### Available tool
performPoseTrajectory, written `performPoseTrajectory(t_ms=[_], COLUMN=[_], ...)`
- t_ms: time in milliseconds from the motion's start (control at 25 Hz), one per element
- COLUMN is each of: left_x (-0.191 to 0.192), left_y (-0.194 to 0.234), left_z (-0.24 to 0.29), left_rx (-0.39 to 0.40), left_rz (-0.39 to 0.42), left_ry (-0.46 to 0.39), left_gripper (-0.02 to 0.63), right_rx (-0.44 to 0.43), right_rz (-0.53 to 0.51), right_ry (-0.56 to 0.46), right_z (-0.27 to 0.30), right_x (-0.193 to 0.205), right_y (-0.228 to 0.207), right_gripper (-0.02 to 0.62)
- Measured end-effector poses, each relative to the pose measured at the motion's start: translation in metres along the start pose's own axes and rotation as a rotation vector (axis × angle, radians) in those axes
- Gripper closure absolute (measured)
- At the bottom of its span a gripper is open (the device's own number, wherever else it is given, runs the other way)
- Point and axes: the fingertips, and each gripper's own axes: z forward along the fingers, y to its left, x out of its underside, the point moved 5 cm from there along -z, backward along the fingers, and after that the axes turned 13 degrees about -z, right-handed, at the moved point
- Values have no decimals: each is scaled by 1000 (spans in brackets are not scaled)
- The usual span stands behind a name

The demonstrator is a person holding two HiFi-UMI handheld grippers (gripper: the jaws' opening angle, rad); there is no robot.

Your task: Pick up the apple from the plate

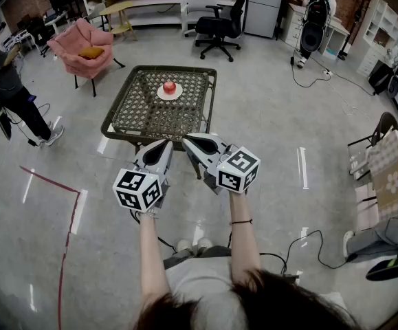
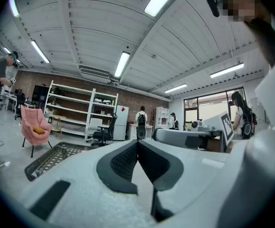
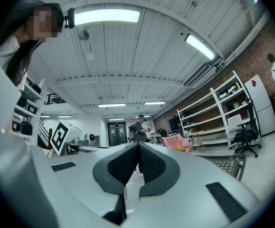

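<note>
I read apple red, plate white. Surface dark, top an open lattice weave. My left tool and right tool: pale grey shells. Pads black, fine dotted texture. Left cube and right cube: black-and-white square markers. Armchair pink, cushion mustard yellow. Floor glossy light grey, thin red line at left. Office chair black. Cloth at right beige check, white flower. Back wall brown brick, shelving white.
</note>
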Motion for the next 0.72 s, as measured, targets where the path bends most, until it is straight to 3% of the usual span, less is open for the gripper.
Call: performPoseTrajectory(t_ms=[720], left_x=[15], left_y=[3], left_z=[20], left_rx=[-36], left_rz=[-30], left_ry=[14], left_gripper=[595], right_rx=[15], right_rz=[7], right_ry=[18], right_z=[-7], right_x=[11], right_y=[-24], right_gripper=[586])
